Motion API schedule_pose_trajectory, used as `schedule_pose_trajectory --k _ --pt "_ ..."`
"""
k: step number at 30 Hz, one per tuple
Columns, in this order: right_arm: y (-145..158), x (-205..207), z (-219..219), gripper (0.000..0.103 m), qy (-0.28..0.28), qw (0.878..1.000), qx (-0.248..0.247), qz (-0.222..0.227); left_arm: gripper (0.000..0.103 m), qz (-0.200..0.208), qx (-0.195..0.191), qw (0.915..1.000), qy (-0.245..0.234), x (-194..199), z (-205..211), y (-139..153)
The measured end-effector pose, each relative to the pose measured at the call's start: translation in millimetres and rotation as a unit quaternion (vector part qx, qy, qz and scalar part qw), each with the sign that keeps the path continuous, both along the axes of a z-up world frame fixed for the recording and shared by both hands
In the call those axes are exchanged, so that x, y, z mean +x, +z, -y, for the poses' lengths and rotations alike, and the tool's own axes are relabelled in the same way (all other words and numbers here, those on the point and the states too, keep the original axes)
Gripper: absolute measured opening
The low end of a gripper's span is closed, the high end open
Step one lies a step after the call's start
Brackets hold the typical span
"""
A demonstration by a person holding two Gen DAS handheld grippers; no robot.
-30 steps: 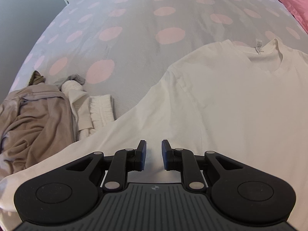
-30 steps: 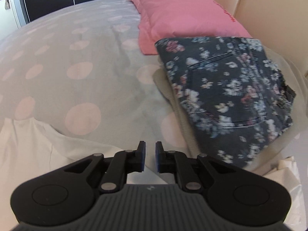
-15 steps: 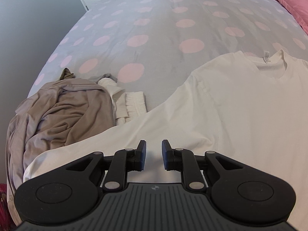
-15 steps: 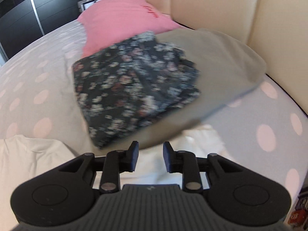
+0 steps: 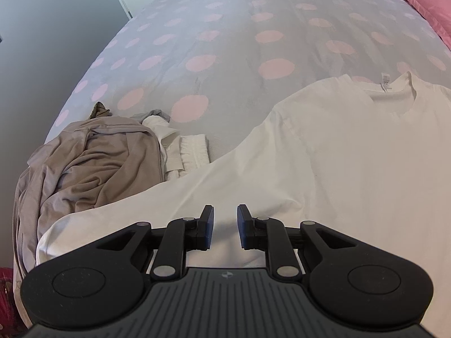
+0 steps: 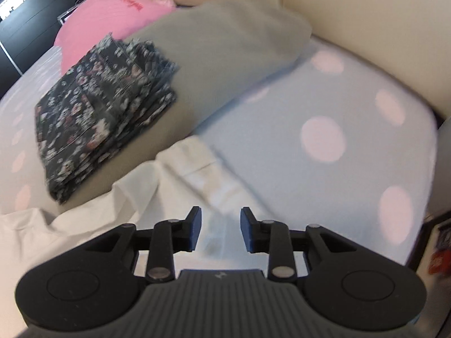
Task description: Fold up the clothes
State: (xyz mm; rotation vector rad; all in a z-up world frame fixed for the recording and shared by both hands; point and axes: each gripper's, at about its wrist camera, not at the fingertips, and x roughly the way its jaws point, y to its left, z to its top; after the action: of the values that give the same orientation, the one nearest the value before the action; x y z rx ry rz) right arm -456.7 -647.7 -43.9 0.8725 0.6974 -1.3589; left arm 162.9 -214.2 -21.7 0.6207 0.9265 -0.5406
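Note:
A white long-sleeved shirt (image 5: 352, 152) lies flat on the polka-dot bed, neck label up, its left sleeve stretched out below my left gripper (image 5: 225, 226). That gripper hovers over the sleeve, open a little and empty. In the right wrist view the shirt's other sleeve (image 6: 194, 163) runs toward its cuff just ahead of my right gripper (image 6: 220, 229), which is open and empty above it.
A crumpled taupe garment (image 5: 84, 169) and a small white ruffled piece (image 5: 191, 155) lie at the bed's left edge. Folded floral jeans (image 6: 104, 107) rest on a grey pillow (image 6: 225, 56), with a pink pillow (image 6: 112, 14) and cream headboard (image 6: 366, 19) behind.
My right gripper has swung right toward the sleeve cuff and its jaws have opened wider. My left gripper has drawn back along the left sleeve, showing more of the taupe pile.

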Motion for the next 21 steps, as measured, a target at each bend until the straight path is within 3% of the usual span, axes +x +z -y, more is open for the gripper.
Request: schedule_pose_trajectory --k 3,6,9,10,13,15,19,21 --pt "5.4 22.1 -11.4 0.033 0.082 0.996 -0.031 -0.032 0.016 0.002 0.006 0.9999 -0.011 -5.3 5.2 -2.8" --pt "-3.1 45.2 -25.3 0.032 0.167 0.985 -0.021 -0.034 0.016 0.003 0.014 0.9997 -0.021 -8.9 10.3 -6.4" --pt "-14.4 66.6 -34.4 0.033 0.21 0.977 -0.01 -0.045 0.017 0.004 0.019 0.9995 -0.026 -11.2 14.2 -8.3" --pt "-18.0 71.5 -36.2 0.034 0.217 0.976 -0.004 -0.036 0.017 0.003 0.019 0.9994 -0.027 -11.9 15.1 -8.7" --pt "-27.3 88.5 -36.3 0.049 0.222 0.975 0.011 -0.025 0.017 0.004 0.023 0.9991 -0.034 -13.7 17.0 -10.4" --pt "-35.3 102.2 -34.3 0.051 0.216 0.976 0.016 -0.033 0.017 0.005 0.027 0.9989 -0.037 -14.9 17.9 -12.1" --pt "-47.2 125.8 -32.0 0.043 0.197 0.974 0.0 -0.114 0.017 0.007 0.036 0.9986 -0.039 -15.5 19.2 -14.4" --pt "-47.4 127.9 -29.2 0.03 0.187 0.974 -0.01 -0.128 0.017 0.007 0.036 0.9985 -0.04 -15.7 20.0 -14.6"
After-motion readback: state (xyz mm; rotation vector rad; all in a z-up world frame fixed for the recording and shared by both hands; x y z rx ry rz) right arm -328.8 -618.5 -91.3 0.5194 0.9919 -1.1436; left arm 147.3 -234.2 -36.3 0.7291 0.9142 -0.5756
